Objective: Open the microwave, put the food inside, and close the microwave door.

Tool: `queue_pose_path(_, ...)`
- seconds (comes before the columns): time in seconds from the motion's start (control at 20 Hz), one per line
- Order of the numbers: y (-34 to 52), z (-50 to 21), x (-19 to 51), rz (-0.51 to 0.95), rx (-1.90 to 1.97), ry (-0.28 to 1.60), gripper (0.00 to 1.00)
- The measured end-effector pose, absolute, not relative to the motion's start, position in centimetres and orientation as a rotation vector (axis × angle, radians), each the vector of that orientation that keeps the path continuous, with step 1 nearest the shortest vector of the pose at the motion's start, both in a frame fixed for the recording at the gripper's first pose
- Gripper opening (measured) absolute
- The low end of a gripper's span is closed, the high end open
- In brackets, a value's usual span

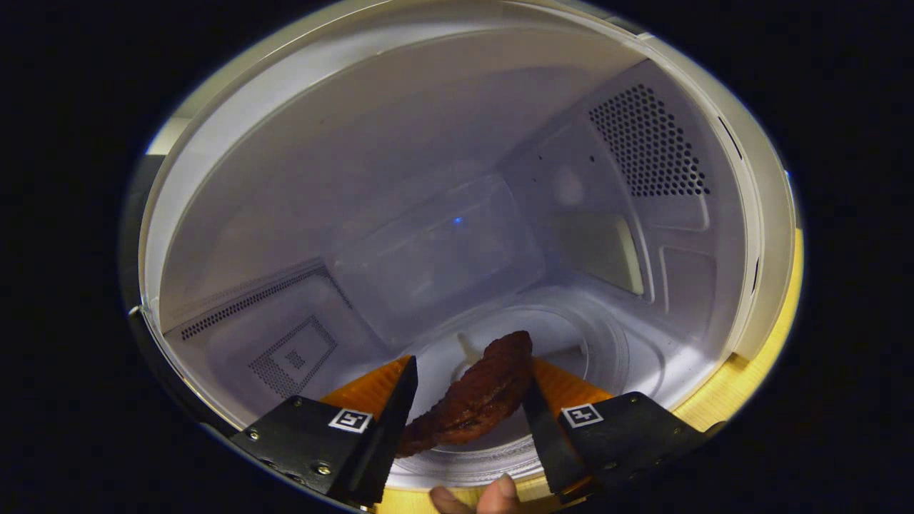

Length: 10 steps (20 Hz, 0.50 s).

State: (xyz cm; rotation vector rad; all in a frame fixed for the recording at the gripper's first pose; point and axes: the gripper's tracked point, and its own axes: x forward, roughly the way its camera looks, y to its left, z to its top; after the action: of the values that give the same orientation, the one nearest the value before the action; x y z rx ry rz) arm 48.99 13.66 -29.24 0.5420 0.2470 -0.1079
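Observation:
The white microwave cavity (371, 164) is open and surrounds my fingers, which reach in over its floor. A brown, elongated piece of food (478, 392) lies slantwise between the fingers. Its upper end rests against the right finger and its lower end against the left one. My gripper (472, 363) is shut on the food, holding it just above the round glass turntable (614, 357). The microwave door is out of sight.
The right inner wall carries a perforated vent (646, 143), and the left wall has a slotted grille (250, 300). A wooden tabletop (742, 385) shows beneath the microwave's front rim. A person's fingertips (493, 496) show just behind the gripper.

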Motion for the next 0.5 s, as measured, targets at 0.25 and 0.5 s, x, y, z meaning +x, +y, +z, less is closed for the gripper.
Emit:
queue_pose_path(0.25,13.3,-28.0,49.1,-0.105,0.66,0.248,0.96)
queue_pose_path(0.5,13.7,-27.0,47.7,-0.126,0.652,0.279,0.96)
